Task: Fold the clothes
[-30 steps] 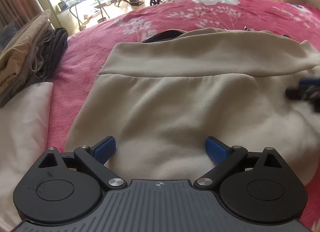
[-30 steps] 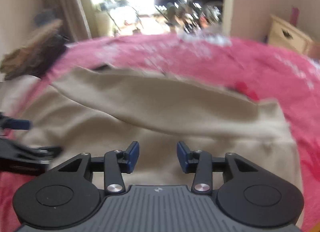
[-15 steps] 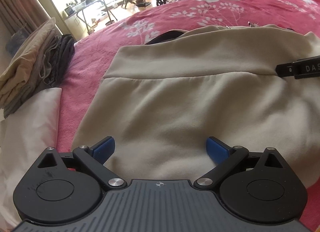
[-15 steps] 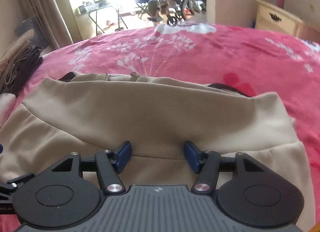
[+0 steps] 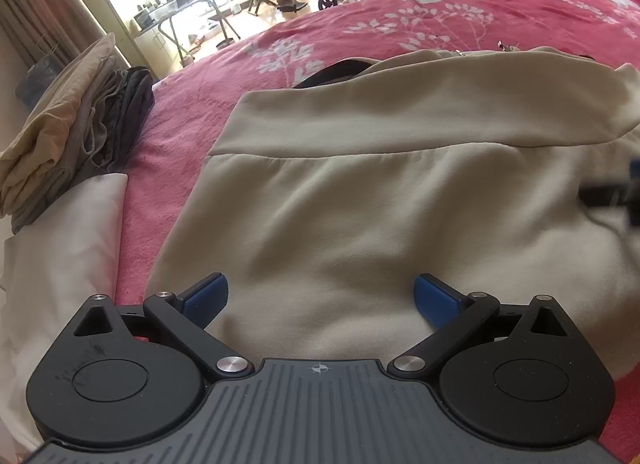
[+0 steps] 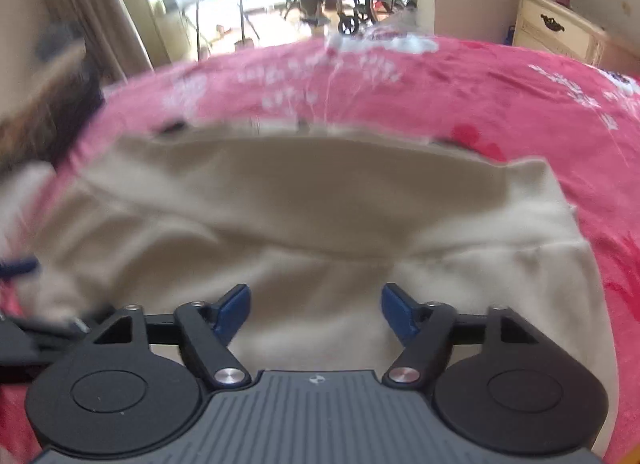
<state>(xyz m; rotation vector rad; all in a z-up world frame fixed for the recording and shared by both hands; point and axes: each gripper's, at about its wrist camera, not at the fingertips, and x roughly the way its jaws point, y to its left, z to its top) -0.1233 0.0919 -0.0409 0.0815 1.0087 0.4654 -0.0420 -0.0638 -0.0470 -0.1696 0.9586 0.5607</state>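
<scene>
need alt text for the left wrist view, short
A beige garment, partly folded, lies on a pink flowered bedspread, with the open left gripper over its near edge, nothing between the blue pads. A stack of folded clothes sits at far left, and the right gripper shows blurred at the right edge.

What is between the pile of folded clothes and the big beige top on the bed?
In the left wrist view, between the pile and the beige top lies only bare pink bedspread.

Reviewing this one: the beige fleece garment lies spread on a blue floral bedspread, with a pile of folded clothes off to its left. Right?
Not quite. The bedspread is pink-red with white floral print, not blue, as the left wrist view shows. The beige fleece garment does lie spread on it, and the pile of folded clothes sits to its left.
</scene>
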